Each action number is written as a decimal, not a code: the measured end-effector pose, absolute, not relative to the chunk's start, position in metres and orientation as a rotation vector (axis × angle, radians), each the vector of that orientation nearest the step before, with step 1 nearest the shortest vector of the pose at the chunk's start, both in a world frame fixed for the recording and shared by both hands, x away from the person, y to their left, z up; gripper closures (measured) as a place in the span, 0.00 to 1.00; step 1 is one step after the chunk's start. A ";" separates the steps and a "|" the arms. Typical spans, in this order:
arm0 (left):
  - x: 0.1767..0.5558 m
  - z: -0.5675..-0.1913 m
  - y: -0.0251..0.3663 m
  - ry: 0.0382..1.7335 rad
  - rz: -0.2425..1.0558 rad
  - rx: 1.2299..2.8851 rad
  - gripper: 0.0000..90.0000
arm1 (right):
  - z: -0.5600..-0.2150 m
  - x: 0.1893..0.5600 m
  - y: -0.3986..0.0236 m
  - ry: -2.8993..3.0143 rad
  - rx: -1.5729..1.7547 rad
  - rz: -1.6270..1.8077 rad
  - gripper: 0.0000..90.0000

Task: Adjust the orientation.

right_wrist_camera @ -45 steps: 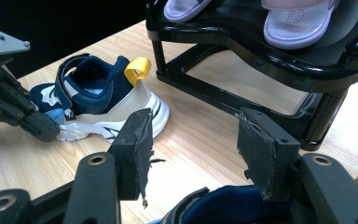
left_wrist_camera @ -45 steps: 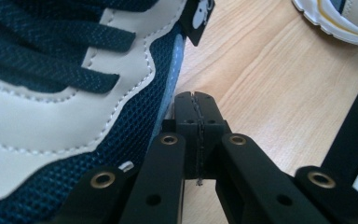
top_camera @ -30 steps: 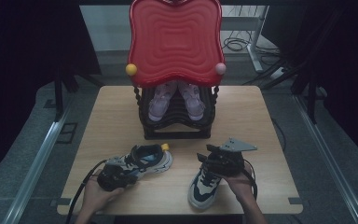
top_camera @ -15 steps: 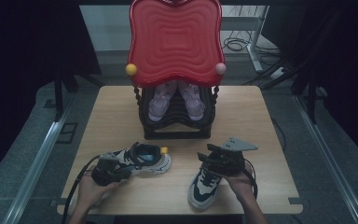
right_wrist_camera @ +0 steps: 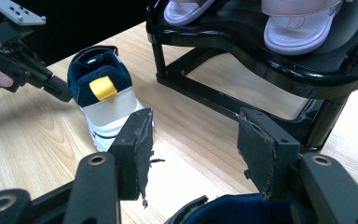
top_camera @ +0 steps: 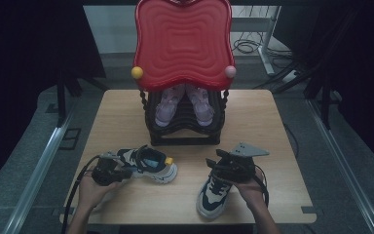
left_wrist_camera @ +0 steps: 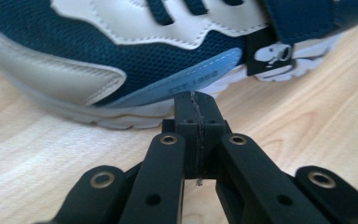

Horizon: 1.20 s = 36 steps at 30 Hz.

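Two navy and cream sneakers lie on the wooden table (top_camera: 121, 122). The left sneaker (top_camera: 148, 165) lies near the left front, heel with a yellow tab toward the middle (right_wrist_camera: 103, 88). My left gripper (top_camera: 124, 171) is shut with nothing between its jaws; its tips (left_wrist_camera: 196, 100) are at the sneaker's side, right by the sole. My right gripper (top_camera: 215, 165) hovers over the collar of the right sneaker (top_camera: 210, 199), jaws wide apart (right_wrist_camera: 193, 140) and pressing on nothing; the navy collar (right_wrist_camera: 228, 210) shows just below them.
A black shoe rack (top_camera: 182, 134) with a red wavy top (top_camera: 182, 44) stands at the table's back middle, with a pair of pink sandals (top_camera: 168, 105) on its shelf. Its black frame (right_wrist_camera: 242, 60) is close ahead of my right gripper. Bare wood lies between the sneakers.
My left gripper has moved to the left along the left sneaker, staying shut. The right gripper and right sneaker have kept still.
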<state>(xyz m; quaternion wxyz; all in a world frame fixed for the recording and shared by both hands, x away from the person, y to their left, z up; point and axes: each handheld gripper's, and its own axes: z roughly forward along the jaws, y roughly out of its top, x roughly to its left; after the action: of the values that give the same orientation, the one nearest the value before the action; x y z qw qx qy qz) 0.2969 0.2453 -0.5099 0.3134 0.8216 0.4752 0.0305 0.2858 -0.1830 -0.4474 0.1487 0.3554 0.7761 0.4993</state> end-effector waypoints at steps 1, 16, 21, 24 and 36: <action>0.298 -0.510 0.246 1.254 0.082 2.167 1.00 | -0.448 0.286 -0.183 2.231 1.019 1.433 0.51; 0.312 -0.507 0.260 1.307 0.120 2.128 1.00 | -0.448 0.285 -0.181 2.234 1.018 1.430 0.51; 0.320 -0.506 0.273 1.358 0.158 2.103 1.00 | -0.448 0.286 -0.181 2.234 1.019 1.430 0.51; 0.326 -0.508 0.273 1.366 0.172 2.102 1.00 | -0.449 0.286 -0.181 2.237 1.017 1.426 0.51; 0.344 -0.508 0.270 1.389 0.160 2.082 1.00 | -0.449 0.286 -0.181 2.235 1.022 1.426 0.51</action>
<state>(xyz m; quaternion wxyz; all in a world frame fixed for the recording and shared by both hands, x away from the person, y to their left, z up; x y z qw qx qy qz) 0.3442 0.2697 -0.5083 0.3113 0.7889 0.5263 0.0608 0.2862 -0.1812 -0.4489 0.1494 0.3557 0.7777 0.4963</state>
